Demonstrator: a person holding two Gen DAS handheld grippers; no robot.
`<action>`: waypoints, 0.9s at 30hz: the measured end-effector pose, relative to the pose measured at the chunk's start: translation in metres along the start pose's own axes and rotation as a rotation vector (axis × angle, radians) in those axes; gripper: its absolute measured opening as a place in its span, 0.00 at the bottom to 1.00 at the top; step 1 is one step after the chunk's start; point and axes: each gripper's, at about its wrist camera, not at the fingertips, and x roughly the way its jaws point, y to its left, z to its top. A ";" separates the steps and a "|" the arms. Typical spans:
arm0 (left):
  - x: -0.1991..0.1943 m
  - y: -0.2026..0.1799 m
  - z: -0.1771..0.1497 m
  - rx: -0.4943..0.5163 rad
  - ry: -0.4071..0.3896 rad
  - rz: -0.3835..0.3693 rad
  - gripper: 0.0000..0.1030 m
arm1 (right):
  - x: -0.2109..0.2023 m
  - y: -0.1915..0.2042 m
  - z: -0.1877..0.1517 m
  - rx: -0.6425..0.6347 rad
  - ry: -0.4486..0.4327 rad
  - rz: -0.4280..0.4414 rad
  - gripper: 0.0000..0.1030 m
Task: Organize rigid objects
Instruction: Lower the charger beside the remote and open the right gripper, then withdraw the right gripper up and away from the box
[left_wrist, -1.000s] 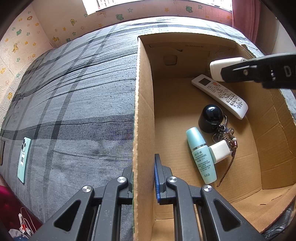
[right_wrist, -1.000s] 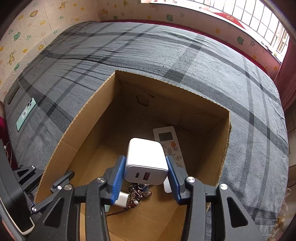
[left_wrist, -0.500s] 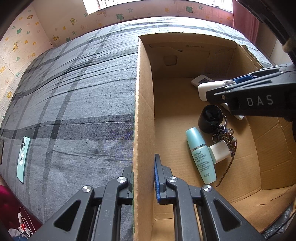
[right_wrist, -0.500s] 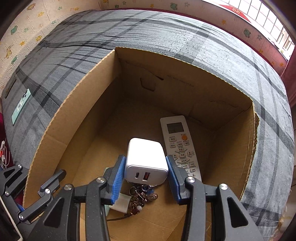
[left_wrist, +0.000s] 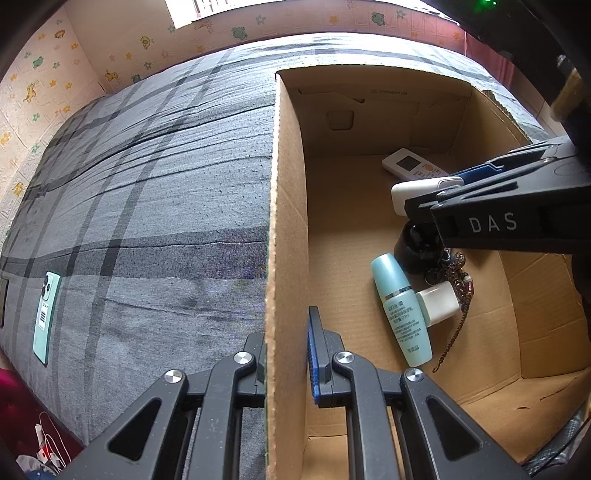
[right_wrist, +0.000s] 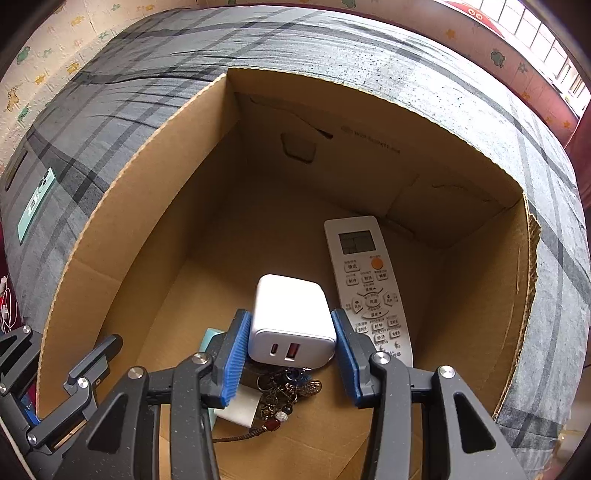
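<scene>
remote (right_wrist: 367, 284) in box (right_wrist: 155, 177), phone (left_wrist: 46, 317) outside

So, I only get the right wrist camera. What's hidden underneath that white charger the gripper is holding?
Observer: A black round jar stands directly below the white charger, next to a teal bottle lying flat.
Operator: And what's the other gripper doing?
Observer: The left gripper straddles the cardboard box at its side wall, one finger inside and one outside.
</scene>
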 end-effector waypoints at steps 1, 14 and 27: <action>0.000 0.000 0.000 0.000 0.000 0.000 0.13 | 0.001 0.000 0.000 0.000 0.003 -0.001 0.46; 0.001 -0.001 0.000 0.002 0.000 0.004 0.13 | -0.008 -0.003 -0.002 0.003 -0.029 -0.009 0.64; 0.001 0.000 -0.001 0.001 0.001 0.005 0.13 | -0.050 -0.014 -0.003 0.064 -0.110 -0.041 0.98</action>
